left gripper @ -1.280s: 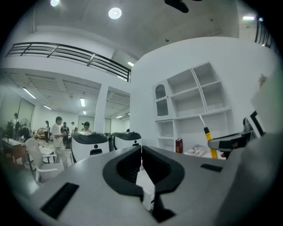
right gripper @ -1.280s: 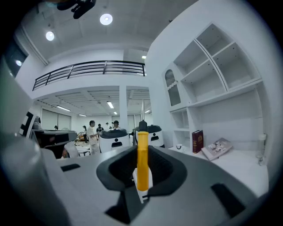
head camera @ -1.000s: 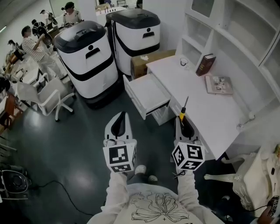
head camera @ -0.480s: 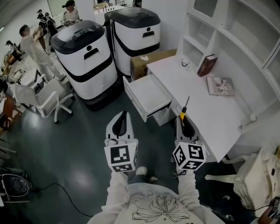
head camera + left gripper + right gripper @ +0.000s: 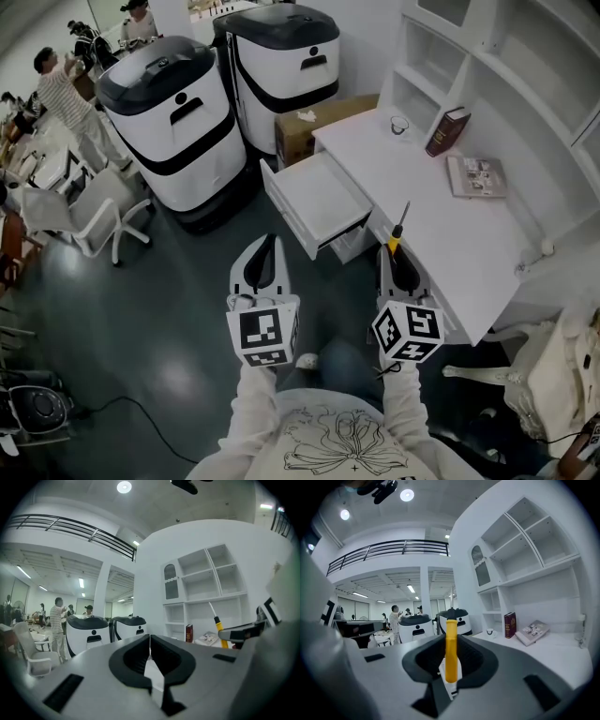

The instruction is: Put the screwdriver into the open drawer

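Note:
A screwdriver (image 5: 397, 234) with a yellow handle (image 5: 451, 649) and a thin dark shaft stands upright between the jaws of my right gripper (image 5: 395, 265), which is shut on it. In the head view it hangs at the near edge of the white desk (image 5: 469, 244). The open white drawer (image 5: 317, 200) juts from the desk's left side, ahead and left of the screwdriver. My left gripper (image 5: 262, 262) is shut and empty, over the dark floor short of the drawer. From the left gripper view the screwdriver (image 5: 218, 629) shows at the right.
Two white and black machines (image 5: 173, 117) stand beyond the drawer, with a cardboard box (image 5: 314, 127) beside them. On the desk lie a dark red book (image 5: 446, 129), a magazine (image 5: 477, 175) and a small cup (image 5: 400, 126). A white chair (image 5: 80, 217) and people are at far left.
Both grippers have edged forward toward the drawer and desk. The screwdriver stays clamped in the right gripper.

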